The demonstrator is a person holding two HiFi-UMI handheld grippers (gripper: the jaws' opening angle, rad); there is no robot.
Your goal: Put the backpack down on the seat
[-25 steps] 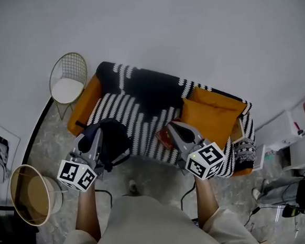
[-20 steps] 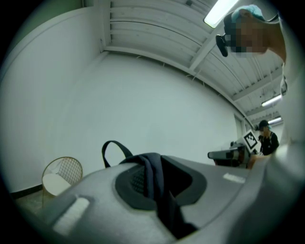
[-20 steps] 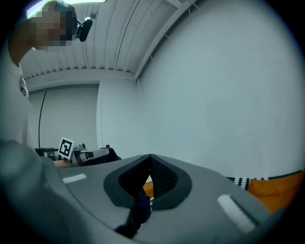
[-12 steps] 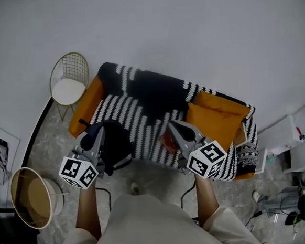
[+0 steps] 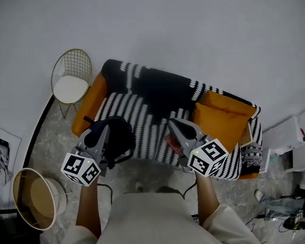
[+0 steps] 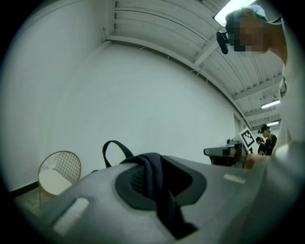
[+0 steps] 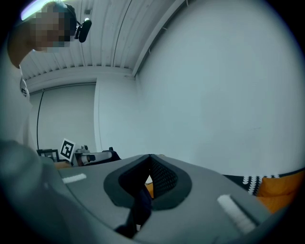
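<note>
A black backpack (image 5: 118, 142) hangs at the front left corner of a sofa (image 5: 142, 119) that is draped in a black-and-white striped blanket. My left gripper (image 5: 102, 130) is shut on one of its dark straps (image 6: 153, 177), which lies pinched between the jaws in the left gripper view. The bag's carry loop (image 6: 112, 146) stands up behind my left gripper (image 6: 152, 159). My right gripper (image 5: 175, 124) hovers over the front of the seat, right of the bag. In the right gripper view, the tips of my right gripper (image 7: 150, 159) meet and I see nothing held.
An orange cushion (image 5: 221, 117) lies on the sofa's right half, with a red object (image 5: 169, 141) below the right gripper. A gold wire chair (image 5: 70, 84) stands left of the sofa, and a round lampshade (image 5: 35, 197) sits at my lower left. Clutter (image 5: 301, 207) and cables lie at the right.
Both grippers and the hanging backpack have edged slightly toward the sofa. Both grips look the same.
</note>
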